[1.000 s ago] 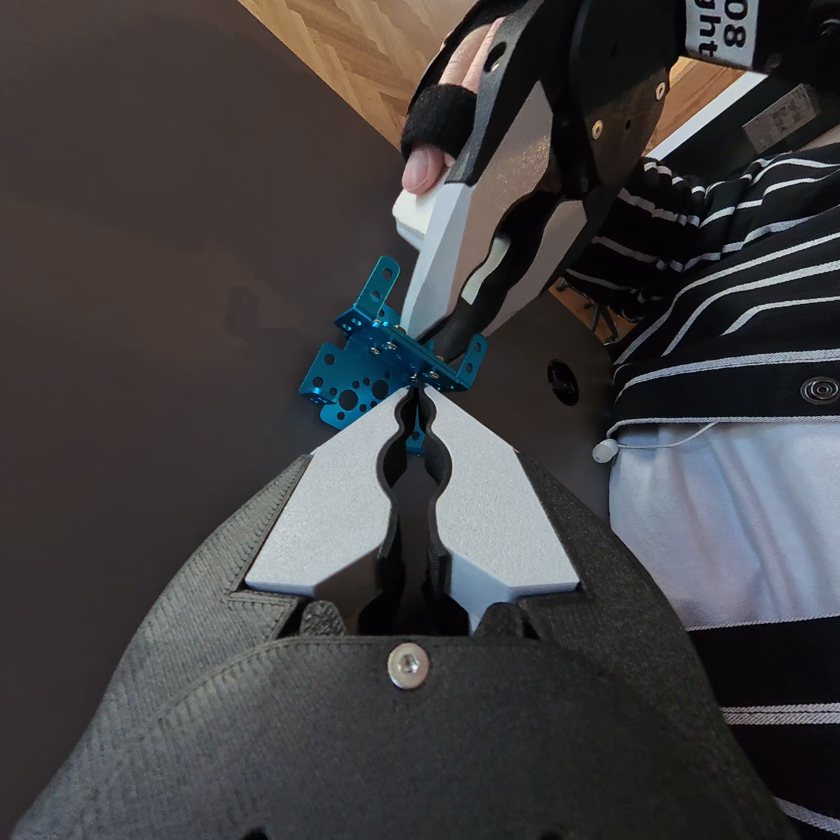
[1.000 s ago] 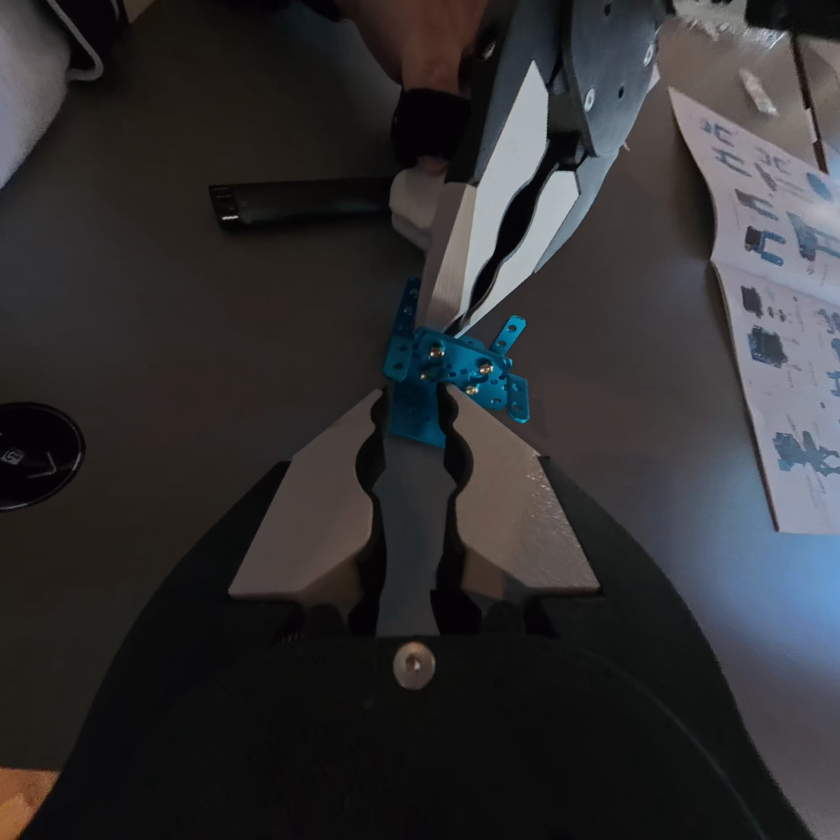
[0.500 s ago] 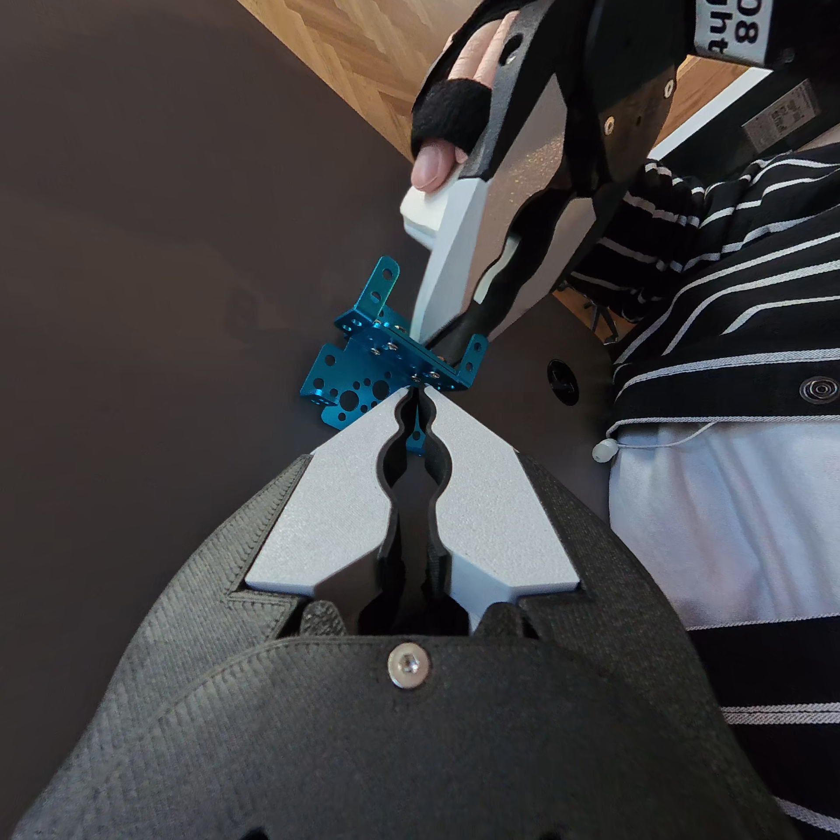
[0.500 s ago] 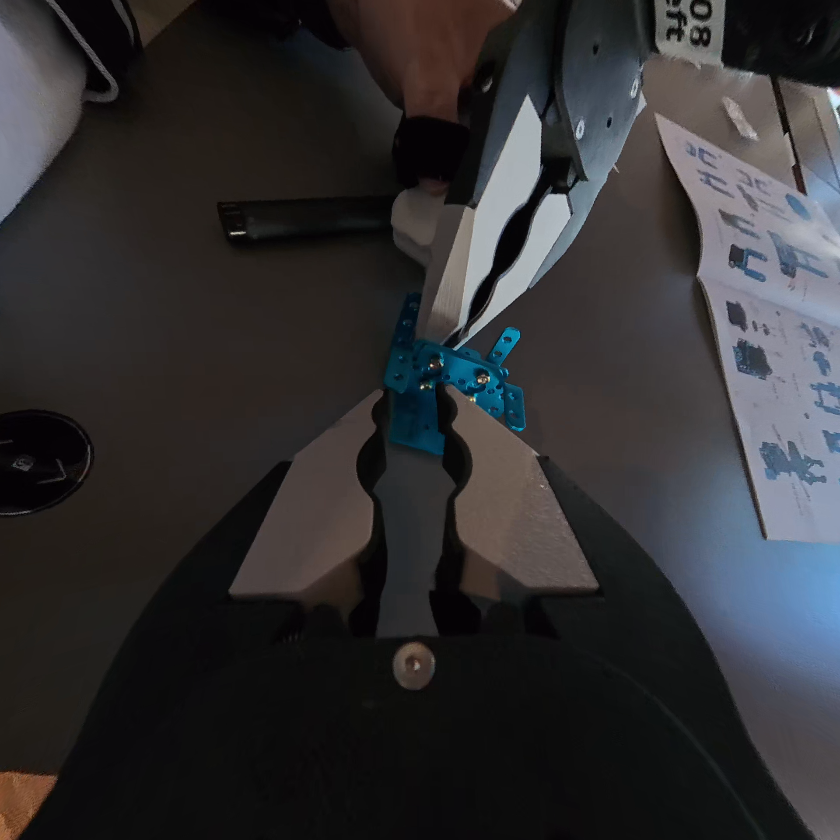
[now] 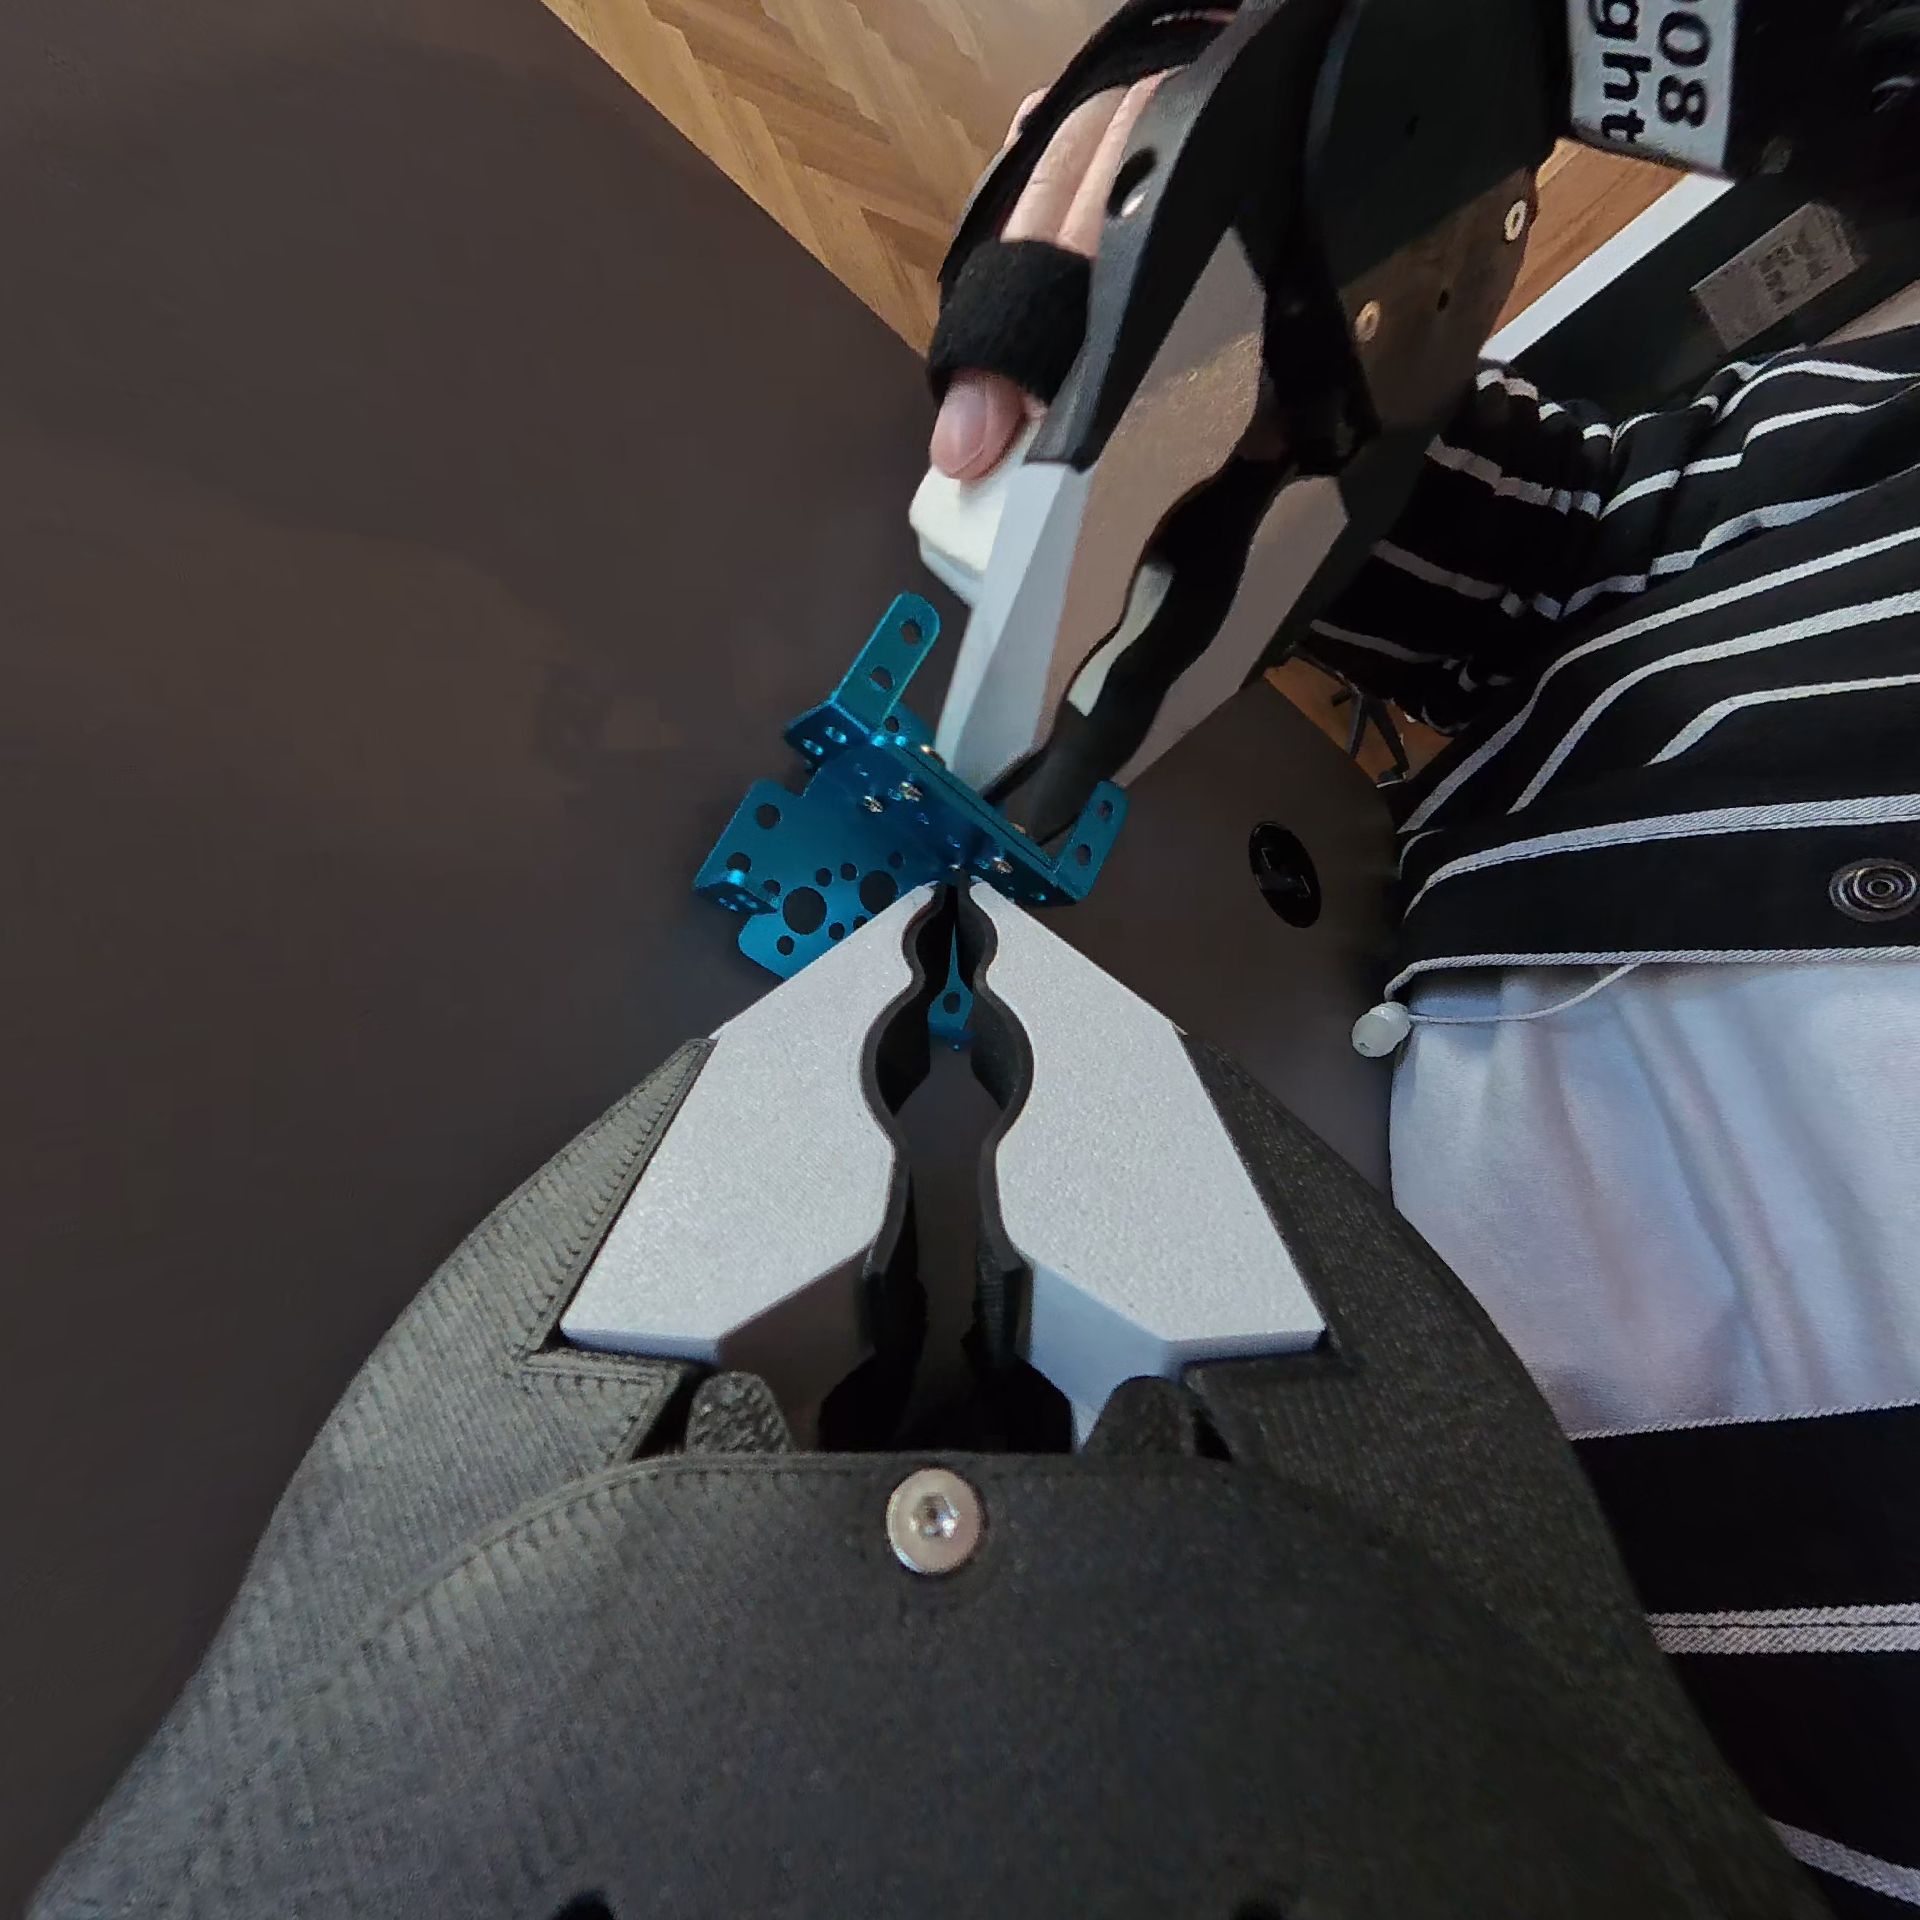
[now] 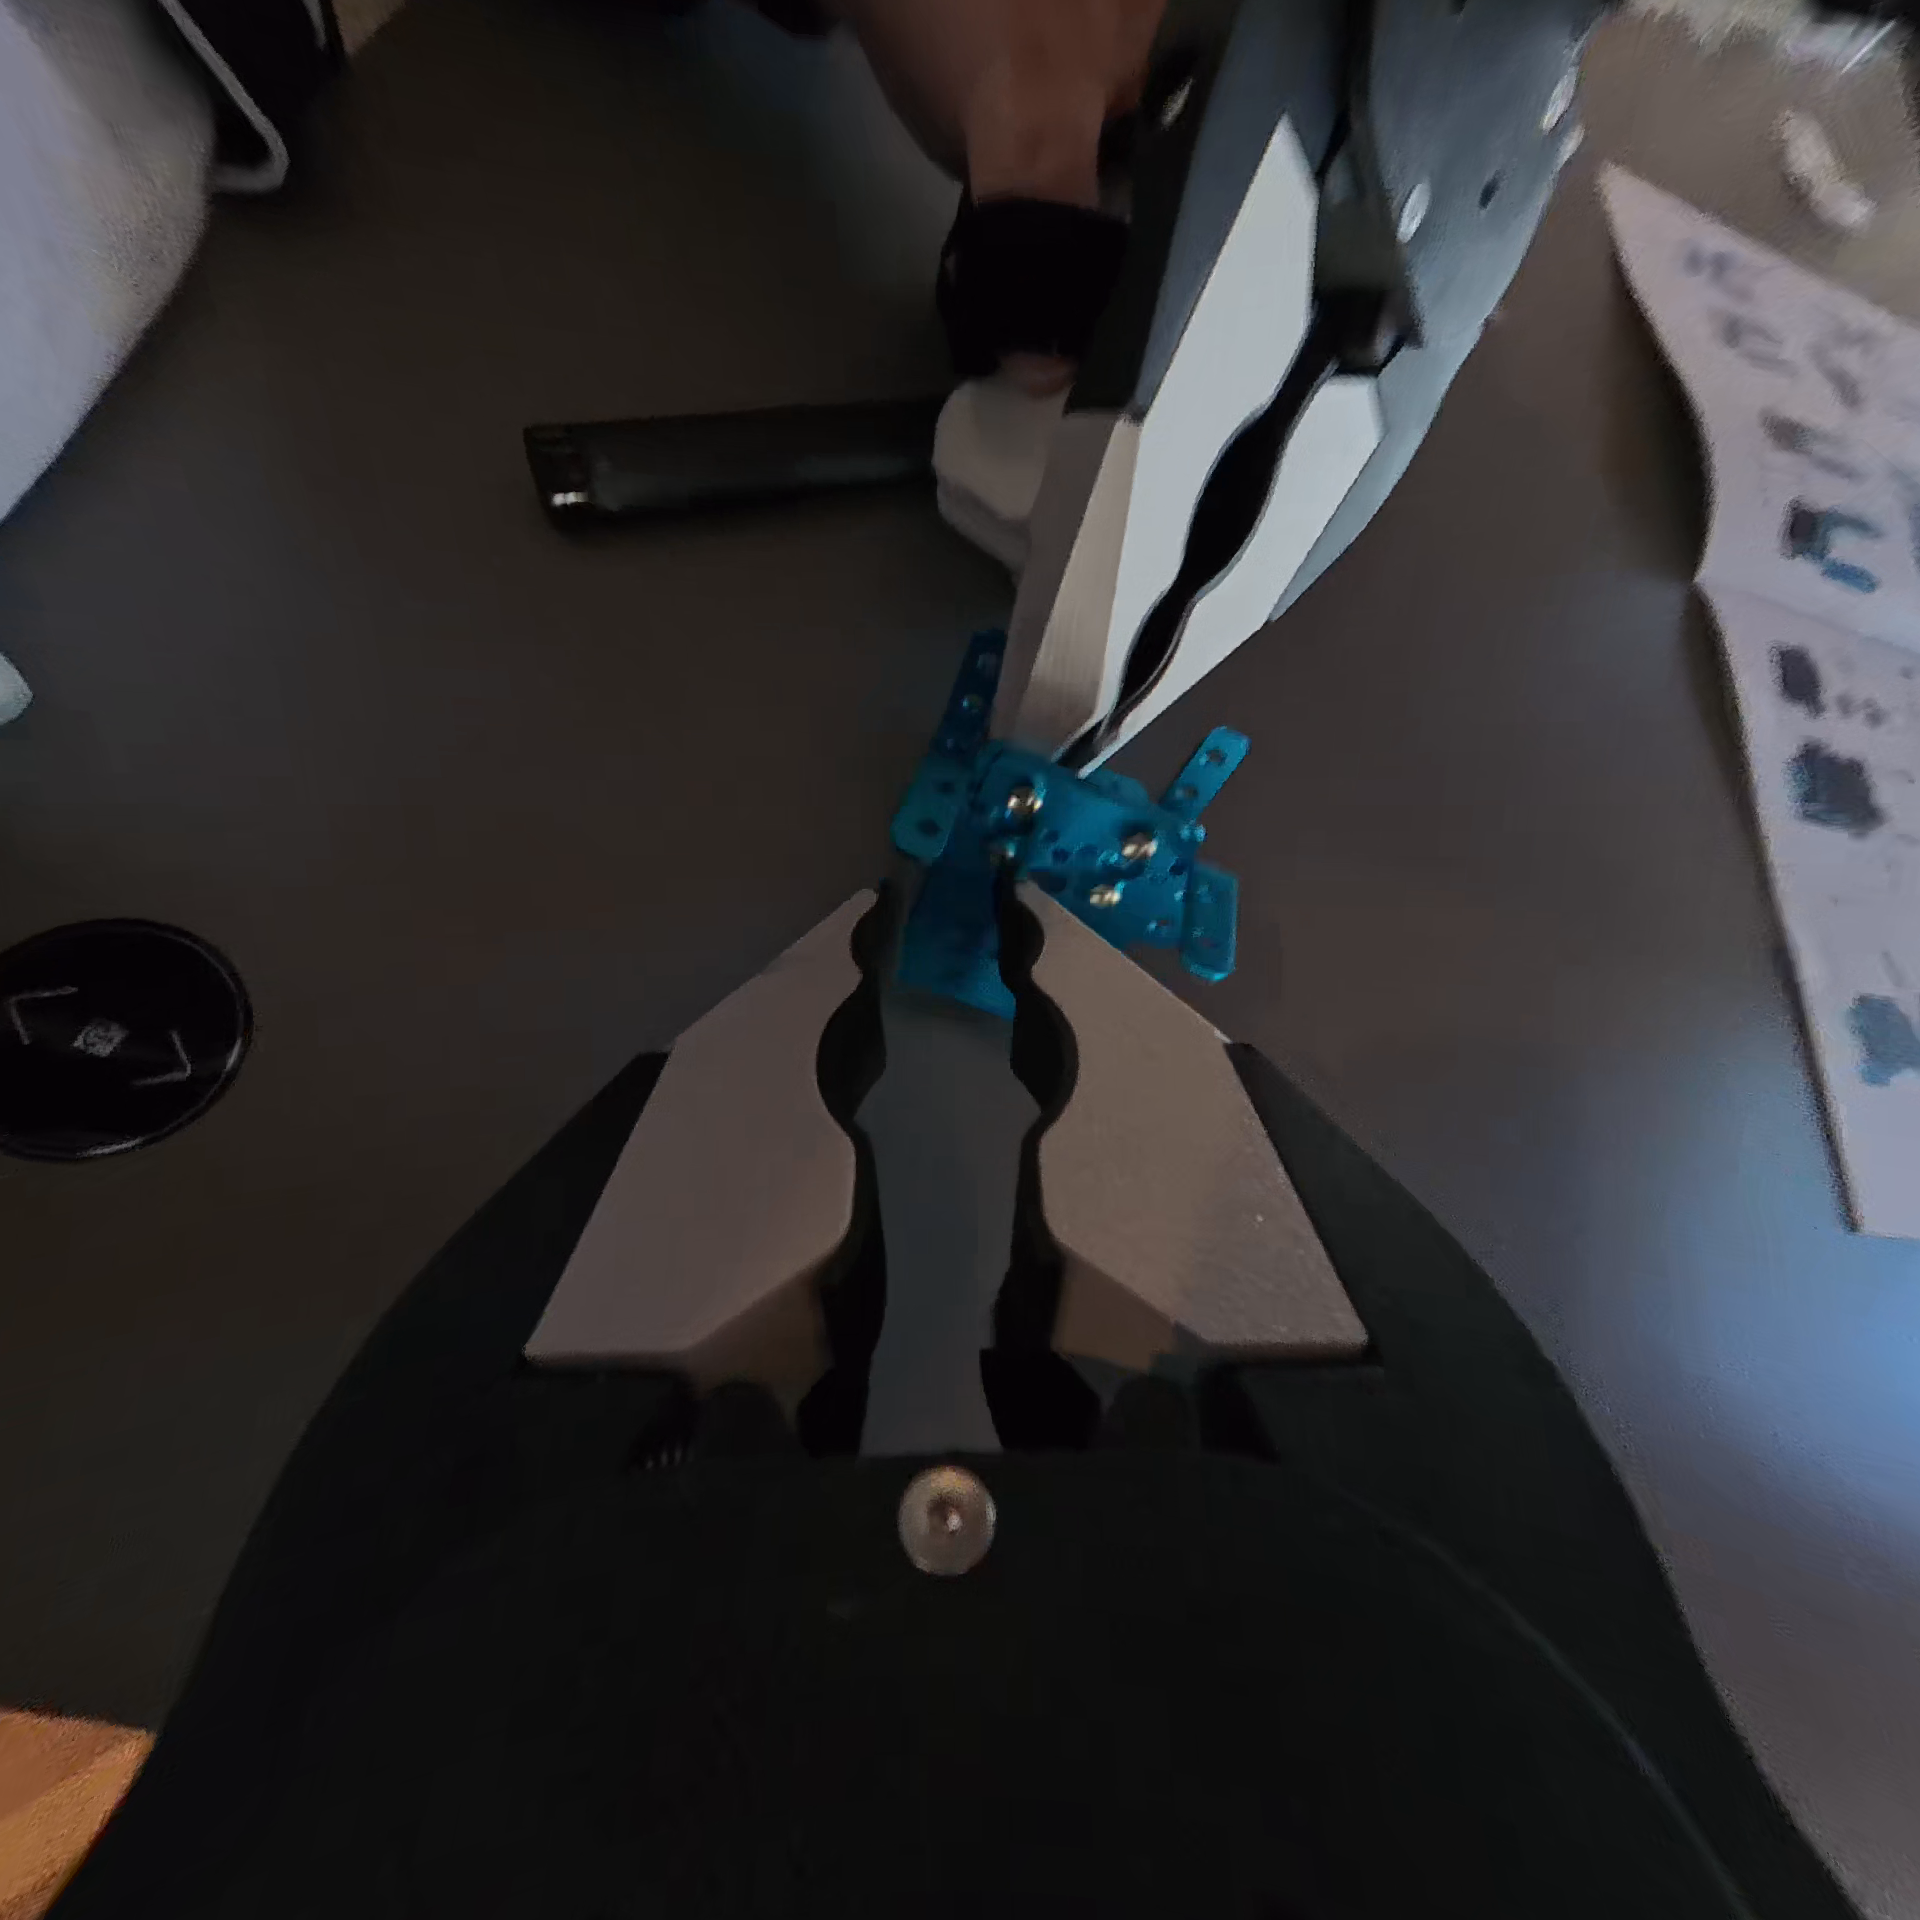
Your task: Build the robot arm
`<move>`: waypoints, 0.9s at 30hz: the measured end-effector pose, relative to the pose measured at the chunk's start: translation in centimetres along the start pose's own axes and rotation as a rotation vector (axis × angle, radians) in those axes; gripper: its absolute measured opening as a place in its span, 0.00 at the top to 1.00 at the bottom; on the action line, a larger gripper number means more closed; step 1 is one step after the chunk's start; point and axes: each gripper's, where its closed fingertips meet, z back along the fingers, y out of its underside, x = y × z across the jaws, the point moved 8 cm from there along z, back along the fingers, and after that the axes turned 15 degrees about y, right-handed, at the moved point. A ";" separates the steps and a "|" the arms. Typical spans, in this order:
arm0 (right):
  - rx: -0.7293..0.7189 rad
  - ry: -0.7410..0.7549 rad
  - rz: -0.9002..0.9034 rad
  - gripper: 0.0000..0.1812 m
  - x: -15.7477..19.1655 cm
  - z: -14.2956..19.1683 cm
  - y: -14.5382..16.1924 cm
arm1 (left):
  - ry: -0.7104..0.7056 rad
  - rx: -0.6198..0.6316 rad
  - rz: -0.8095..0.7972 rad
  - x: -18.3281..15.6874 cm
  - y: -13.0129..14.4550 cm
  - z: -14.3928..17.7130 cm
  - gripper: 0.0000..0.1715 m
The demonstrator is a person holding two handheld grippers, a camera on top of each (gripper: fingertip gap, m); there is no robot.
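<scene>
Left gripper (image 5: 951, 904): jaws clenched on a thin tab of the blue metal bracket assembly (image 5: 862, 831), tips pinched tight right at its near edge.
Right gripper (image 6: 940, 904): also clamped on the assembly, a flat blue plate caught between its tips; this view is smeared, so the exact contact spot is hard to pin down.
Assembly: blue perforated plates bolted together with small screws, upright tabs sticking out at either end, held between the two grippers above the dark table (image 5: 312, 623) or just on it; I cannot tell which.
Opposite tool: in each wrist view the other gripper comes in from above, tips meeting the far side of the assembly.
Hand (image 5: 1029, 281): black fingerless glove, fingertip pressed on a white block on the right tool.
Surroundings: open instruction booklet (image 6: 1818, 727) off to the right, a black bar-shaped object (image 6: 727, 468) lying beyond, a round black disc (image 6: 114, 1039) at the left.
Person: striped sleeve (image 5: 1662, 623) close by.
</scene>
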 end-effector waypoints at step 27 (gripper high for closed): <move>-0.038 0.036 -0.298 0.88 -1.1 1.6 1.7 | -0.087 0.120 -0.151 -0.4 -0.8 -0.4 1.00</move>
